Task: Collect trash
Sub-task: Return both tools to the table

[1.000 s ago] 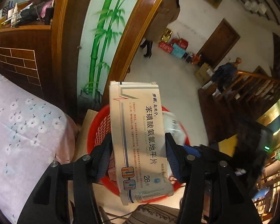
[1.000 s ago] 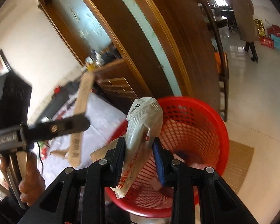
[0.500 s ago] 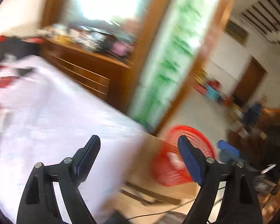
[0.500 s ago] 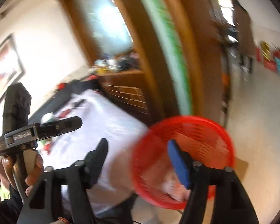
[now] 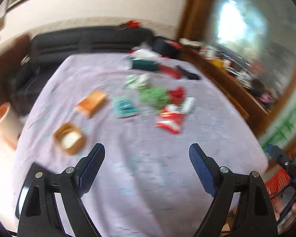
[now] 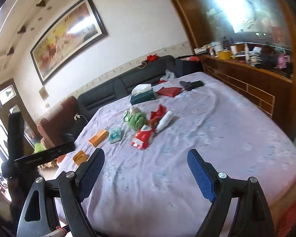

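Observation:
Trash lies mid-bed on the lavender sheet [image 6: 207, 138]: a red and white wrapper [image 6: 142, 137] [image 5: 170, 118], a crumpled green wad [image 6: 137, 119] [image 5: 155, 96], a teal packet [image 6: 114, 134] [image 5: 125, 106], an orange box [image 6: 98, 137] [image 5: 91, 102] and a white tube [image 6: 164, 121]. My left gripper [image 5: 147, 148] is open and empty over the near part of the sheet, short of the litter. My right gripper [image 6: 146, 152] hovers above the near sheet too, its jaws opening with nothing between them. The red basket [image 5: 276, 181] peeks in at the lower right.
A teal tissue box [image 6: 142, 96], a red packet [image 6: 169, 90] and a black object [image 6: 191, 85] lie farther back. A small wooden holder [image 5: 70, 139] sits near the left edge. A dark headboard [image 6: 112, 90] is behind and a cluttered wooden counter [image 6: 246, 73] runs along the right.
Both grippers let go of their trash over the red basket, opened, and swung left to face the bed. The medicine box and plastic bag are gone from the jaws.

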{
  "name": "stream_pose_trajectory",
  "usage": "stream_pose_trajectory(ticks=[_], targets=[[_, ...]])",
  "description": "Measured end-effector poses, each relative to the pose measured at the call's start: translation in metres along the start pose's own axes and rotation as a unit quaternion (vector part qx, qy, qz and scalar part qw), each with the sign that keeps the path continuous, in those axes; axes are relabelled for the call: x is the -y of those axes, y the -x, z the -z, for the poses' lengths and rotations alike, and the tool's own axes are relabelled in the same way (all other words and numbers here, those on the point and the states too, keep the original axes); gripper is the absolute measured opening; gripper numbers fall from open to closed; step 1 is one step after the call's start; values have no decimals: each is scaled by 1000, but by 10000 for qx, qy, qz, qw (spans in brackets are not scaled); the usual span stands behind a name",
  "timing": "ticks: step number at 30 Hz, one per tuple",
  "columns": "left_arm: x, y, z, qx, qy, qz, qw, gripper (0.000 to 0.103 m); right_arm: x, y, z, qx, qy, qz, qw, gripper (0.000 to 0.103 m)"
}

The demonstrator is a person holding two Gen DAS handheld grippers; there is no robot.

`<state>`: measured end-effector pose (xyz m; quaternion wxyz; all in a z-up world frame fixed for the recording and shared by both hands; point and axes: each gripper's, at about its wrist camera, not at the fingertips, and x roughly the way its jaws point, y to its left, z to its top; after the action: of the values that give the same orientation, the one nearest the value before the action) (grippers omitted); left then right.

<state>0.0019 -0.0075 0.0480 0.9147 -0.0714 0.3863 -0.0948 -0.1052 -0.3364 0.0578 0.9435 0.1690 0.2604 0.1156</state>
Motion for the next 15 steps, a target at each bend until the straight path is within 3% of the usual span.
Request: stream_pose_trajectory(ticks=[6,15], targets=[[-48,-6,2,-78,583,-30,9983,86,-32,-64,-9,-325,125,-55,9994,92],[-107,-14,-1,-271,1437,-319,9887,86,-35,-126,-19,-696,-270,-203,9970,92]])
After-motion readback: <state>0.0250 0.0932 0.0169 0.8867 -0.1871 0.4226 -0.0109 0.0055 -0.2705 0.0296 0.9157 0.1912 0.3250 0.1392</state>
